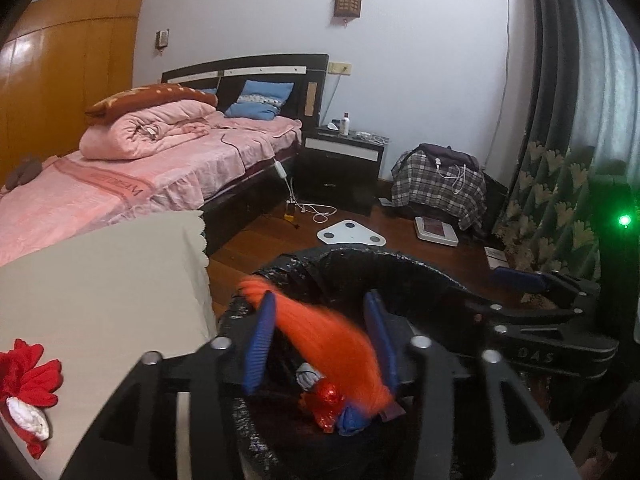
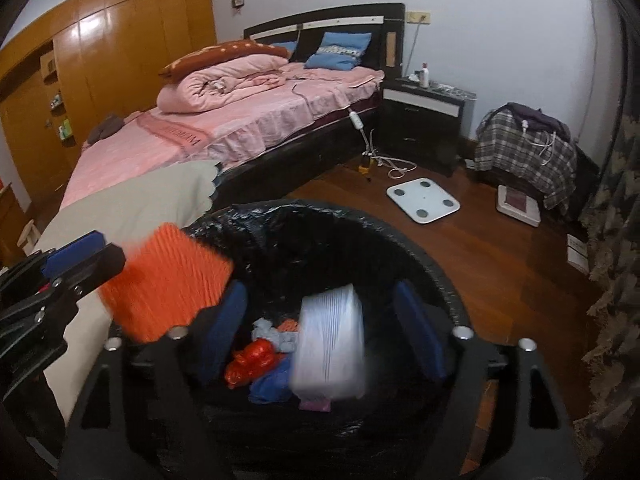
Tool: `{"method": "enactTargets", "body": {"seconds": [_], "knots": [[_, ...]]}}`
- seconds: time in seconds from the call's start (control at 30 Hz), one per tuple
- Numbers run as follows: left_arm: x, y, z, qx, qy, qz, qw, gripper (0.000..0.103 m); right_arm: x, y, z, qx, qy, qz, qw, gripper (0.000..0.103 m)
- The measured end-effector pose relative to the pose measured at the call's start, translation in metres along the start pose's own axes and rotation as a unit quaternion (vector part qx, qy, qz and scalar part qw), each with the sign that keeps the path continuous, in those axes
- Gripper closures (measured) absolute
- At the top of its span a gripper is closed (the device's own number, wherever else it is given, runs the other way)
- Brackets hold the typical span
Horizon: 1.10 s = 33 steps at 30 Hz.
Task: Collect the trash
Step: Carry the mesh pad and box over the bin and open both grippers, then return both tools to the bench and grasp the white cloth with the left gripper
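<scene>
A black-lined trash bin (image 2: 420,256) stands on the floor below both grippers; it also shows in the left wrist view (image 1: 400,264). My left gripper (image 1: 320,340) is open over the bin, and a blurred orange ribbed piece (image 1: 320,336) is between its blue pads, apparently falling free. The same piece shows in the right wrist view (image 2: 168,280). My right gripper (image 2: 320,332) is open over the bin, and a blurred white ribbed piece (image 2: 328,344) hangs between its pads without touching them. Red (image 2: 248,364), blue and grey scraps lie in the bin.
A beige-covered table (image 1: 100,280) stands left of the bin, with a red cloth (image 1: 28,372) and a white wad (image 1: 28,420) on it. A pink bed (image 2: 240,120), a nightstand (image 2: 424,120), a white scale (image 2: 422,200) and a plaid-covered seat (image 2: 524,156) are beyond.
</scene>
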<state>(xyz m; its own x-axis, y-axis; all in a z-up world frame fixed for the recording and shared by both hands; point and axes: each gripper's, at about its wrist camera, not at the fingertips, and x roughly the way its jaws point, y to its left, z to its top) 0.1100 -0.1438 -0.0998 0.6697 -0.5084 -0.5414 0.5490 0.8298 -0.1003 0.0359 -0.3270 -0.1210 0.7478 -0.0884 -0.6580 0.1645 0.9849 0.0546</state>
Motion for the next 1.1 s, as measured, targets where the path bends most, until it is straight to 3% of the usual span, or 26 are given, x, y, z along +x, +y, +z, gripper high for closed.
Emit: {"method": "enactTargets", "body": {"seconds": [0.07,0.17,0.43,0.77,1.1], "knots": [[-0.006,0.005,-0.002,0.001,-0.005,0.013,0.9999,0.041,-0.003,-0.001,0.0,0.003,-0.008,0.001,1.0,0.01],[-0.019,0.018,-0.004,-0.004,-0.015,0.042,0.999,0.025,-0.007,0.005,0.003,0.003,-0.014,0.01,1.0,0.007],[-0.063,0.073,-0.018,-0.039,-0.029,0.121,0.9914,0.019,-0.01,0.051,0.007,-0.022,-0.019,0.048,0.998,0.005],[-0.119,0.134,-0.042,-0.077,-0.037,0.217,0.9725,0.019,-0.007,0.136,0.014,-0.069,-0.021,0.112,0.991,0.006],[-0.156,0.19,-0.068,-0.111,-0.036,0.279,0.9531,0.019,-0.001,0.208,0.012,-0.12,-0.027,0.149,0.981,0.006]]}}
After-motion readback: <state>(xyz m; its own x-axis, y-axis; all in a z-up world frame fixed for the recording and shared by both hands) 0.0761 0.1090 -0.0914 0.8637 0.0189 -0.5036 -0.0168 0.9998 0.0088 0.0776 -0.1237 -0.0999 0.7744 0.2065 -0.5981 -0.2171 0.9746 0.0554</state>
